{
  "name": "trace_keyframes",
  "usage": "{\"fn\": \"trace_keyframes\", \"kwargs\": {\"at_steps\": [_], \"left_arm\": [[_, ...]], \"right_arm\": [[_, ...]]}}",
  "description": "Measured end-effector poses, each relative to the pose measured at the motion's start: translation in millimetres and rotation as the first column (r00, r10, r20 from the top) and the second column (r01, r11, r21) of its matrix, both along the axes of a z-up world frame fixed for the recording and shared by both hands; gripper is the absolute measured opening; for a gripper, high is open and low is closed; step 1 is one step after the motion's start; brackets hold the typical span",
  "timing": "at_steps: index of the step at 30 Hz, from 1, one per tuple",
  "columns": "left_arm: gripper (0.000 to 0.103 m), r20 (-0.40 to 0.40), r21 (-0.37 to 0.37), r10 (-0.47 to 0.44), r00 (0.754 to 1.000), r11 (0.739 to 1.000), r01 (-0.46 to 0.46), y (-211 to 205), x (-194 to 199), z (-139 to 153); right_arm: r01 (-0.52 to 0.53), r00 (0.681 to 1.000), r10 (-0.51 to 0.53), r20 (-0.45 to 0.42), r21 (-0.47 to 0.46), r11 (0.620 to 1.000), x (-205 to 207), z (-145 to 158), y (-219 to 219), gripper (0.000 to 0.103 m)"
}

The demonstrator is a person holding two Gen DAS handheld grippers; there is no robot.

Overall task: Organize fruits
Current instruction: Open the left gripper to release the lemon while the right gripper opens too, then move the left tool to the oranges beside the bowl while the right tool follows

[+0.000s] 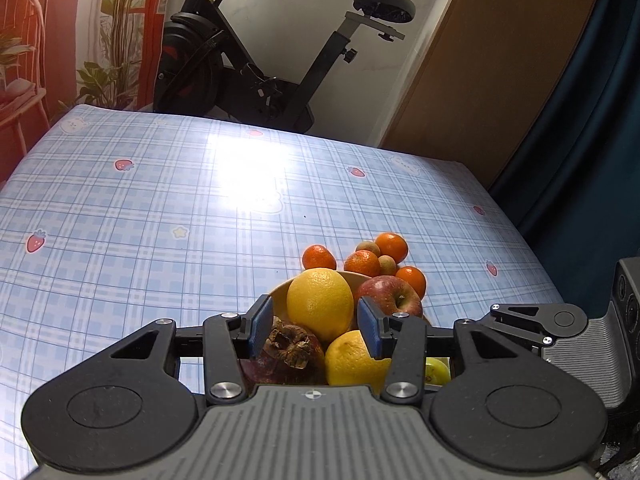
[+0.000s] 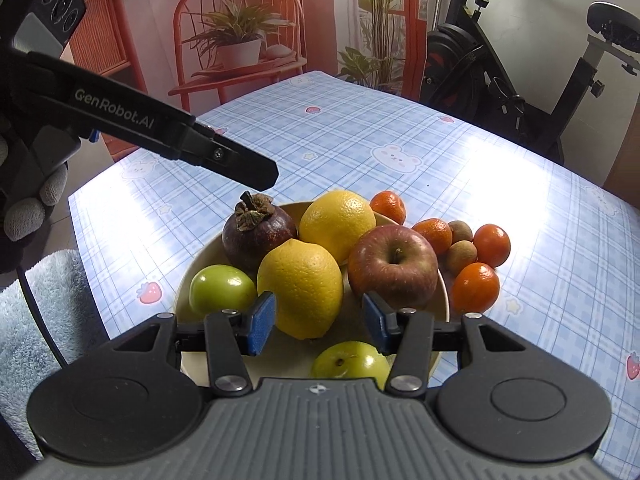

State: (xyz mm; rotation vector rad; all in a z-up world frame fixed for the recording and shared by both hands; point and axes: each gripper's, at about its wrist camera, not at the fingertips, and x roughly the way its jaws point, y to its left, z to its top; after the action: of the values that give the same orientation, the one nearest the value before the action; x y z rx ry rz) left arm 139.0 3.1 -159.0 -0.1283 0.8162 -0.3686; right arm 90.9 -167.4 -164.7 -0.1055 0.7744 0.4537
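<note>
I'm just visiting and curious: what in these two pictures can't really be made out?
- Left wrist view: a green fruit is mostly hidden behind the left gripper.
- Right wrist view: the bowl has its near rim hidden by the right gripper.
- Right wrist view: the hand is cut off by the left edge.
- Left wrist view: glare washes out part of the tablecloth.

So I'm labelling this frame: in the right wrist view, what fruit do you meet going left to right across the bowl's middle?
Green fruit → front lemon → red apple → nearest tangerine, which lies on the tablecloth just outside the bowl.
</note>
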Motion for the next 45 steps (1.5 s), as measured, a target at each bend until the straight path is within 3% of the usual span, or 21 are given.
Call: {"fn": "trace_keyframes", "kwargs": {"at_steps": [18,29,45], "left_arm": [[0.053,0.188,0.109,0.068,0.98,0.99,-0.089,-8,-23,18],[0.053,0.221,0.126,0.102,0.97,0.983,-0.132,-9,-16,20],[0.054,0.24,0.132,0.048,0.97,0.988,-0.081,-24,24,28]], "right_arm": [[0.223,0.967,-0.244,0.077,0.21,0.952,-21,13,-44,0.051],[0.255,0.955,-0.279,0.1,0.202,0.946,-24,9,-57,0.051],[0.264,0.951,-0.287,0.111,0.185,0.946,16,21,-107,0.048]]}}
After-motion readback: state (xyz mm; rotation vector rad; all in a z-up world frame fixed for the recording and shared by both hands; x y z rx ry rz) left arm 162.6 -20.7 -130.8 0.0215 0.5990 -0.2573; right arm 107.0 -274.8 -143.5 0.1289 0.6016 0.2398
